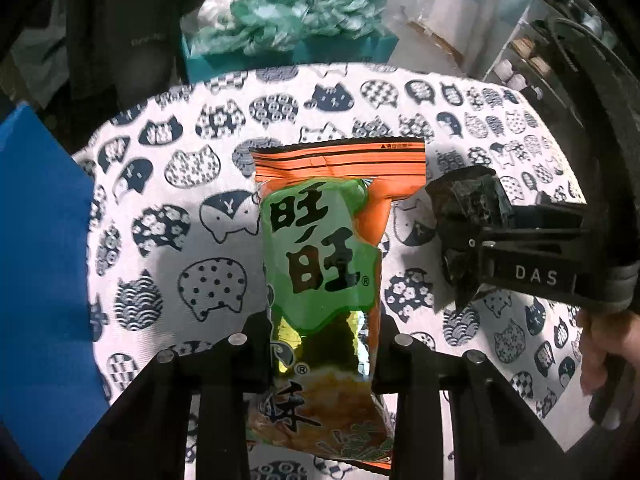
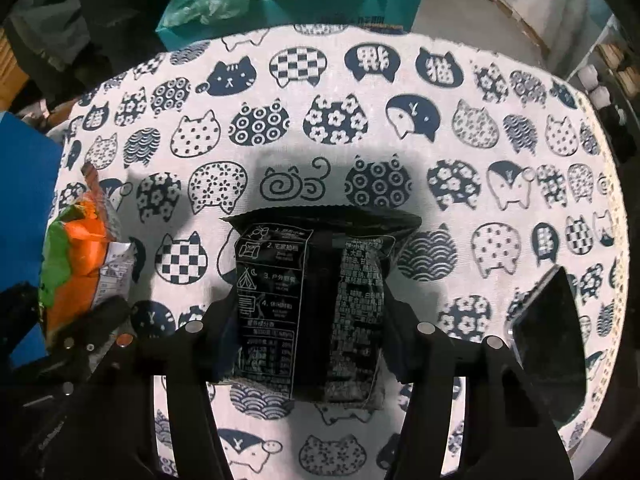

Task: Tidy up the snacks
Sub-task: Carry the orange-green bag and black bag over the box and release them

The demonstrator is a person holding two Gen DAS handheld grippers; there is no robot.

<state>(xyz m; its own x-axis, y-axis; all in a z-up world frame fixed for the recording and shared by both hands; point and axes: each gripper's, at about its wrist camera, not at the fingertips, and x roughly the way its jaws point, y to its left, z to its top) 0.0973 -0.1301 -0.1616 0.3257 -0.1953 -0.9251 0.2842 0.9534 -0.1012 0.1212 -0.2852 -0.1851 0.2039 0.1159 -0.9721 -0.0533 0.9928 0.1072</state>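
Note:
A green and orange snack packet (image 1: 320,248) with big black characters stands upright between the fingers of my left gripper (image 1: 320,352), which is shut on its lower half. Its sides are pinched in. The same packet (image 2: 76,256) shows at the left edge of the right wrist view. A black snack packet (image 2: 308,300), printed side up, sits between the fingers of my right gripper (image 2: 306,328); both pads press on its sides. In the left wrist view that black packet (image 1: 464,200) shows crumpled at the right, beside the green one.
A cat-patterned cloth (image 1: 200,140) covers the table. A teal box (image 1: 288,52) full of green plastic bags stands behind its far edge. A blue panel (image 1: 40,260) borders the left side. A dark flat phone-like slab (image 2: 552,340) lies at the right. A hand (image 1: 604,352) holds the right gripper.

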